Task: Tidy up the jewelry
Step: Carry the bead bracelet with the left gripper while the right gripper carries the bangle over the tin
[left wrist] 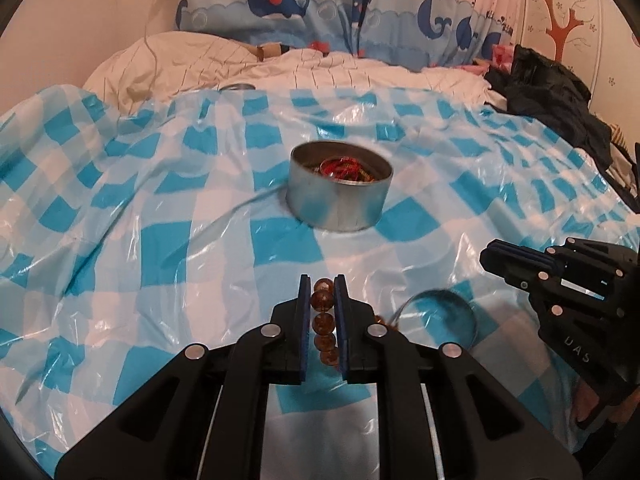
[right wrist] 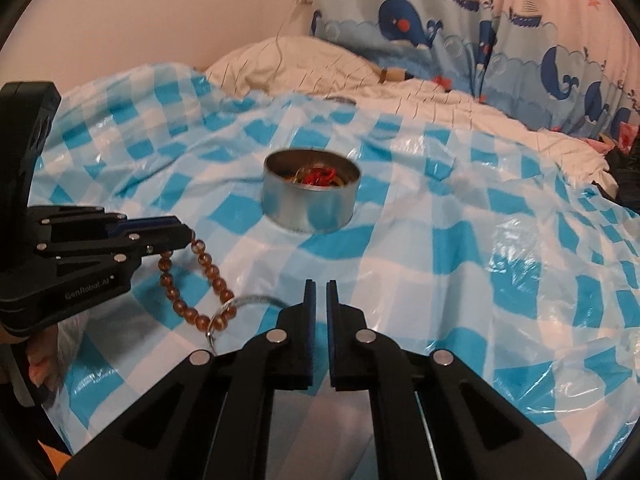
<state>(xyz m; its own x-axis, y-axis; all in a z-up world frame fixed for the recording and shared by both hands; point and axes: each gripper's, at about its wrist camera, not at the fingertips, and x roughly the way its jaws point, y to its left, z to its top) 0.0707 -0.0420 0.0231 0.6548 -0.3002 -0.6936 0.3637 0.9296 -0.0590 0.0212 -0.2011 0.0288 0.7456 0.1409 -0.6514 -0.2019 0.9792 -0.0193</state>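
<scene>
The left gripper [left wrist: 323,292] pinches a bracelet of round amber-brown beads [right wrist: 188,276], lifted just above the blue-and-white checked plastic sheet [left wrist: 160,248], its low end touching a thin silver metal bangle [left wrist: 440,312]. The right gripper [right wrist: 320,292], fingers nearly pressed together around nothing, hovers nearby. Farther off, a round silver metal tin [left wrist: 340,196] holds red jewelry [right wrist: 320,176].

Dim, warm light (fisheye-warped, dark corners).
</scene>
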